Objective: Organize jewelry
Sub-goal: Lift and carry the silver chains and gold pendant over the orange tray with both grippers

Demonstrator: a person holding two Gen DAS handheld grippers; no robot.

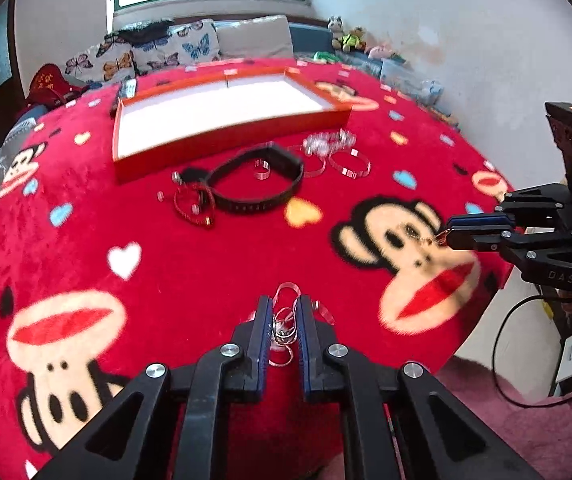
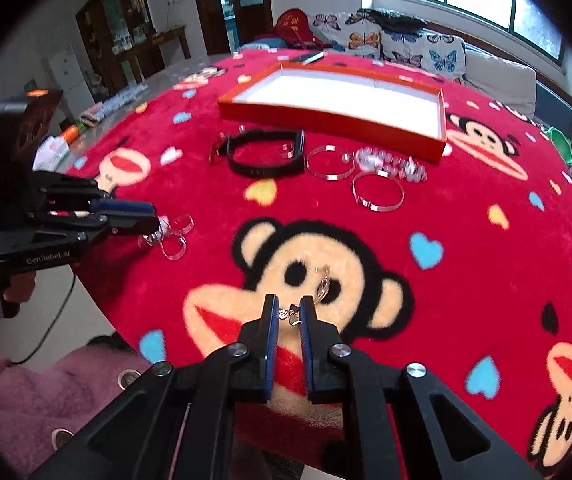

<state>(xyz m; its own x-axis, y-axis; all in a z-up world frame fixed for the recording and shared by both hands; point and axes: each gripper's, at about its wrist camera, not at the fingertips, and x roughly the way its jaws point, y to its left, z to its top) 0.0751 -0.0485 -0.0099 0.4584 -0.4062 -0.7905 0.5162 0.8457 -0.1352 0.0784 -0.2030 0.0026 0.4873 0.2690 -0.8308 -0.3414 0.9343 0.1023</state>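
Note:
My left gripper [image 1: 283, 304] is at the near edge of the red monkey blanket [image 1: 165, 264], shut on a tangle of clear and silver rings [image 1: 283, 330]; the right wrist view shows these rings [image 2: 165, 236] at its tip [image 2: 153, 216]. My right gripper [image 2: 289, 304] is shut on a small silver earring [image 2: 292, 315], with a dangling piece [image 2: 324, 284] just beyond the fingers. The orange tray [image 1: 225, 136] with a white lining stands at the far side. In front of it lie a black band [image 1: 261, 200], a red bracelet [image 1: 193, 204], clear bangles [image 2: 378, 192] and a crystal bead bracelet [image 2: 390, 164].
A remote [image 2: 310, 56] lies behind the tray. A sofa with butterfly cushions [image 1: 157, 52] runs along the far side under the window. The round table's edge falls away near both grippers, with a pink sleeve [image 2: 25, 392] and a black cable [image 1: 502, 360] below it.

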